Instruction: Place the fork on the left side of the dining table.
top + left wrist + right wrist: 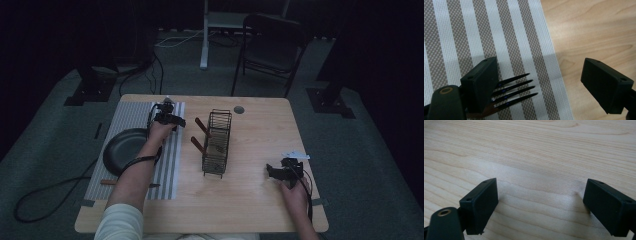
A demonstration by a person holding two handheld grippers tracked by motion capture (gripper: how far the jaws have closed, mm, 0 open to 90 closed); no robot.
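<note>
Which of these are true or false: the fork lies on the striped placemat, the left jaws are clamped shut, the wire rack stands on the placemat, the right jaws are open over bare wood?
1. The fork lies on the striped placemat. True.
2. The left gripper has its jaws clamped shut. False: they stand wide open, the fork beside one jaw.
3. The wire rack stands on the placemat. False: it stands on the bare wooden table.
4. The right gripper has open jaws over bare wood. True.

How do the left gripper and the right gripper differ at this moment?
The left gripper hovers over the striped placemat; the right gripper is over bare wooden table. In its own view, the left gripper has a fork beside one jaw; the right gripper has nothing. Both are open wide.
</note>
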